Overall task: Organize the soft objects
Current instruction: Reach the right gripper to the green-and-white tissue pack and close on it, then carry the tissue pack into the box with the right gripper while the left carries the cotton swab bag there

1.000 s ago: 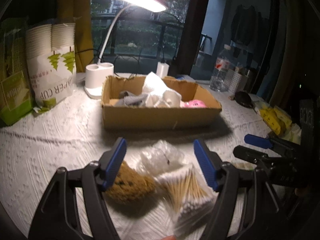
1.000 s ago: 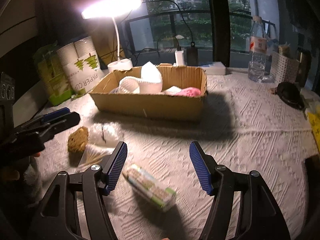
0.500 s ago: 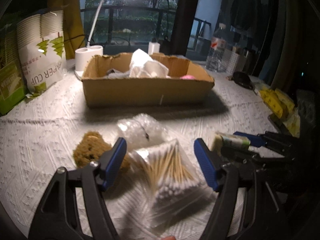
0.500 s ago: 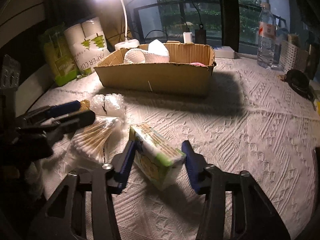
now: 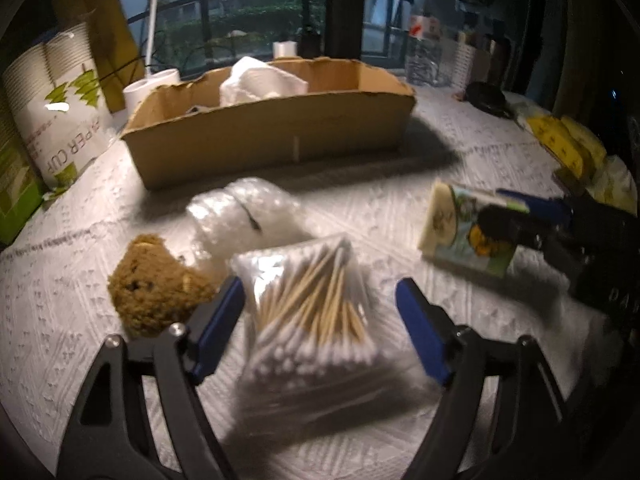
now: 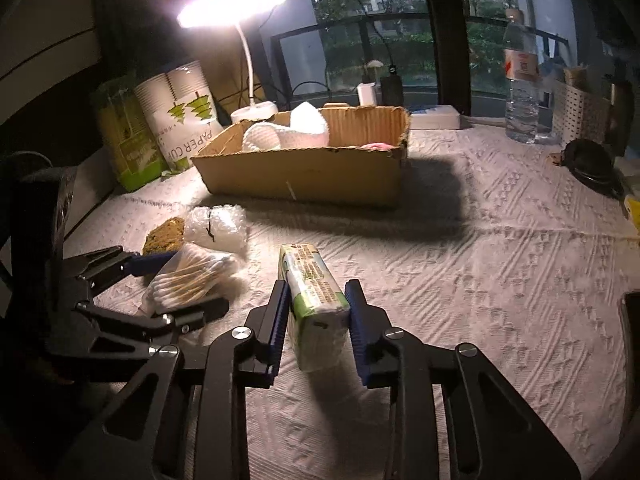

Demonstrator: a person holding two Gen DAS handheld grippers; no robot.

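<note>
My right gripper (image 6: 318,320) is shut on a green and white tissue pack (image 6: 314,292), held just above the table; the pack also shows in the left wrist view (image 5: 468,230). My left gripper (image 5: 320,332) is open, its jaws on either side of a clear bag of cotton swabs (image 5: 308,308) that lies on the table. A brown sponge (image 5: 156,284) and a bubble-wrap bundle (image 5: 244,212) lie just beyond the bag. The cardboard box (image 5: 272,136) behind them holds white cloths (image 5: 260,80) and a pink item (image 6: 378,146).
A sleeve of paper cups (image 5: 60,100) and a green pack (image 6: 128,136) stand left of the box, with a lit desk lamp (image 6: 240,12) behind. A water bottle (image 6: 520,80), a white basket (image 6: 580,112) and a dark object (image 6: 588,160) are at the right. Yellow packets (image 5: 568,144) lie at the far right.
My right gripper has closed on the tissue pack and lifted it slightly. My left gripper has moved forward and down so its open jaws now straddle the cotton swab bag.
</note>
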